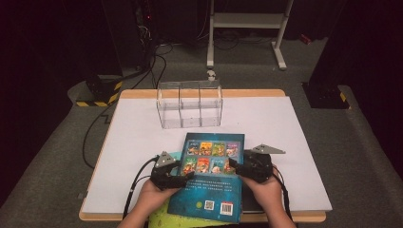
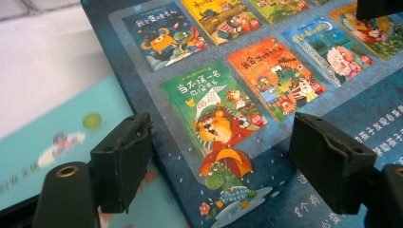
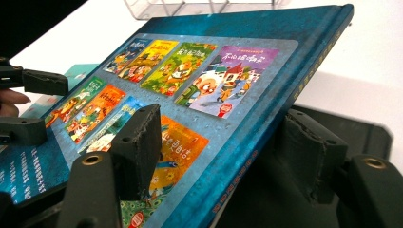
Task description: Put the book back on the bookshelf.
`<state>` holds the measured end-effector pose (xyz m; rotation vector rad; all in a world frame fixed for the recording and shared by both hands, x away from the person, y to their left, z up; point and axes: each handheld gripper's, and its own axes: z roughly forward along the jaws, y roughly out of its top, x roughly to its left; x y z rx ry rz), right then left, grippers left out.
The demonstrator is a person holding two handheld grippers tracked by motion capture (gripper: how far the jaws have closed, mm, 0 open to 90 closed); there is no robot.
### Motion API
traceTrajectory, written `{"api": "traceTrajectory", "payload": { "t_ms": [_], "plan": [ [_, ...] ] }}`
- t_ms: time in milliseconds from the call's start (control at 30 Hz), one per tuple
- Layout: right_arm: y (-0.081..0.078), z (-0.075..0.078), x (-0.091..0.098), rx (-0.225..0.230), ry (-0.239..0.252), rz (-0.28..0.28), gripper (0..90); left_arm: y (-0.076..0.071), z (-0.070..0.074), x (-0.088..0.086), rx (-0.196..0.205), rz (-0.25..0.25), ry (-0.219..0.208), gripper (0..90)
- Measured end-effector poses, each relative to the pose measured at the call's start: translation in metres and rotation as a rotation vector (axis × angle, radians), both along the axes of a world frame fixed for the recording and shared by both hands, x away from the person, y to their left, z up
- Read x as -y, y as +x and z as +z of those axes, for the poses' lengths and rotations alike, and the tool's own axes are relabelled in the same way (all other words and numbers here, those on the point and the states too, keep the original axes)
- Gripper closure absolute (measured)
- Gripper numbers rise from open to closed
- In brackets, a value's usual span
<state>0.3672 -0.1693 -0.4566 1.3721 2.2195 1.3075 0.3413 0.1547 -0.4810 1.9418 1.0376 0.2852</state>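
A dark room holds a white-topped bench (image 1: 133, 142). A clear divided organiser (image 1: 190, 104) stands far-centre. Near, a blue picture book (image 1: 214, 175) lies tilted over other books, both grippers' jaws apart, straddling its left (image 1: 183, 179) and right (image 1: 234, 166) edges.

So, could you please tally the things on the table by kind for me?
Books: 3 – blue book, green book, dark book
Clear organizers: 1 – clear organizer
Grippers: 2 – left gripper, right gripper
Total: 6
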Motion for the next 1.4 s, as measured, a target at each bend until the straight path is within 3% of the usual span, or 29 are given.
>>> {"api": "traceTrajectory", "payload": {
  "t_ms": [267,500,533,600,667,767,800,867,1067,1200,1400],
  "plan": [
    [0.005,0.0,0.001,-0.003,0.008,-0.016,33.3,0.001,-0.003,-0.001,0.026,0.01,-0.018,23.8],
    [0.003,-0.001,0.003,0.017,0.004,-0.007,32.7,0.001,-0.002,-0.004,-0.001,0.02,-0.031,25.5],
    [0.0,0.0,0.004,0.016,-0.003,-0.01,33.2,-0.004,-0.001,-0.005,0.04,0.043,-0.006,27.4],
    [-0.006,0.002,0.003,0.008,-0.017,-0.01,31.2,-0.006,-0.001,-0.006,0.06,0.052,-0.002,32.3],
    [-0.01,0.003,0.002,0.02,-0.027,-0.009,31.6,-0.008,-0.004,-0.011,0.043,0.039,-0.036,33.1],
    [-0.021,0.002,0.004,0.04,-0.007,-0.002,34.1,-0.007,-0.005,-0.016,-0.019,0.009,-0.086,34.4],
    [-0.023,0.001,0.005,0.031,0.001,0.004,32.8,-0.006,-0.005,-0.016,-0.029,0.009,-0.089,34.1],
    [-0.023,-0.004,0.005,-0.03,0.022,0.02,24.6,-0.008,-0.006,-0.015,-0.039,0.001,-0.085,30.6],
    [-0.023,-0.003,0.0,-0.031,0.018,0.031,25.7,-0.01,-0.007,-0.014,-0.026,0.0,-0.082,28.1],
    [-0.02,-0.006,-0.007,-0.063,0.032,0.056,24.9,-0.01,-0.007,-0.014,-0.02,-0.003,-0.08,28.1],
    [-0.02,-0.005,-0.01,-0.069,0.024,0.043,27.5,-0.011,-0.007,-0.013,-0.02,-0.001,-0.078,28.2]
  ]
}}
